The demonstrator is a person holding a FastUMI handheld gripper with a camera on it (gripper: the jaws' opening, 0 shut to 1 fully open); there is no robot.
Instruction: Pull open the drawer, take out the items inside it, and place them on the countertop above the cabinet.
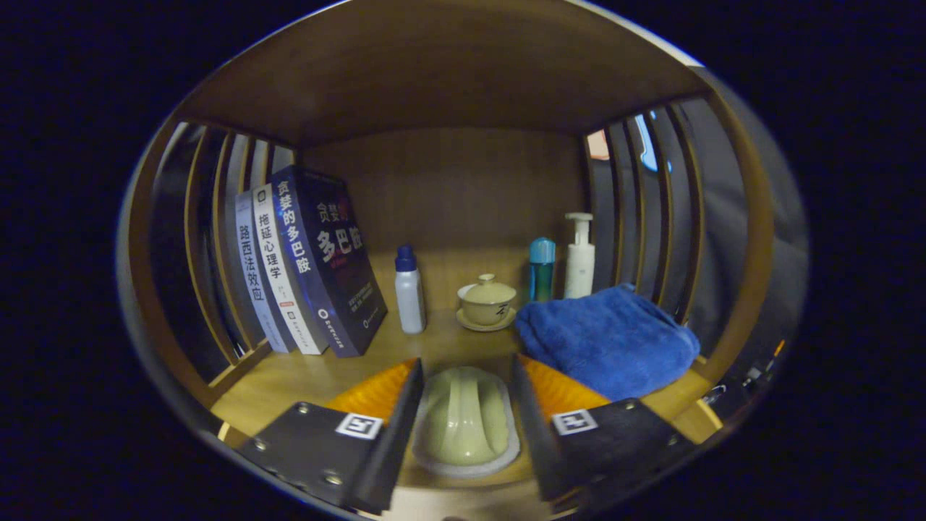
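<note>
My gripper (466, 362) points into a wooden shelf bay above the cabinet. A pale green ceramic piece (463, 420) with a raised ridge down its middle sits between the two fingers, and its sides meet both finger pads, so the gripper is shut on it. It hangs low over the wooden countertop (304, 376), near the front edge; whether it touches the wood I cannot tell. The drawer is hidden below.
Three books (304, 260) lean at the left. A white bottle with a blue cap (409, 289), a lidded cup on a saucer (487, 300), a teal bottle (541, 269) and a pump bottle (579, 257) stand beyond the fingers. A folded blue towel (608, 340) lies just right of them.
</note>
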